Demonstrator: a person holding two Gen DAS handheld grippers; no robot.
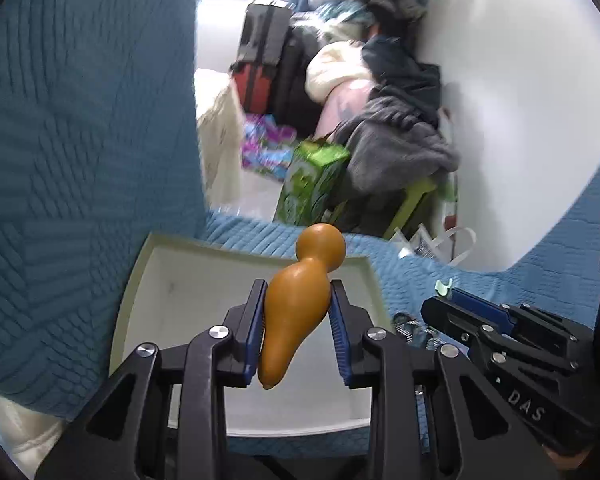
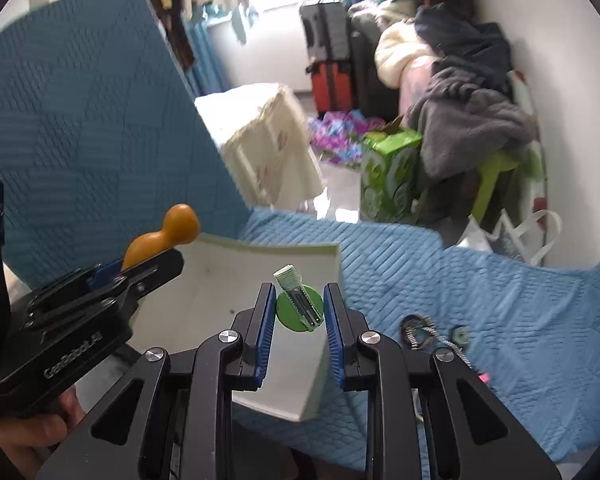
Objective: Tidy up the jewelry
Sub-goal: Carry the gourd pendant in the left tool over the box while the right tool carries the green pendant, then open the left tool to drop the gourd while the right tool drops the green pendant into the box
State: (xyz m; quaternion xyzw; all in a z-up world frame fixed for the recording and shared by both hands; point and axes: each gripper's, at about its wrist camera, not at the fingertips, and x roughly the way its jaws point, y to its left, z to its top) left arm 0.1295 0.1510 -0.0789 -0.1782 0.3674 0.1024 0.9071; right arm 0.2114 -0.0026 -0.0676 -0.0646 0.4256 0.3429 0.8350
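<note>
Right now my left tongs (image 1: 298, 320) grip an orange gourd-shaped piece (image 1: 296, 312) by its fat body, the round knob end sticking out past the tips. Below it sits a white tray (image 1: 156, 280) on the blue quilted bed (image 1: 420, 276).

My right tongs (image 2: 299, 312) clamp a green hair clip (image 2: 300, 308) by its round disc, the metal teeth facing up, over the tray's right side. Just right of those tongs, loose jewelry (image 2: 416, 330) lies on the bed: a coiled chain and a small green ring-like piece, too blurred to name surely.

A raised blue quilted panel (image 2: 92, 128) stands to the left beyond the tray. Past the bed edge ahead are a green box (image 2: 388, 172), a cream bag (image 2: 268, 148), suitcases (image 2: 332, 56) and heaped clothes (image 2: 460, 120) against the white wall.
</note>
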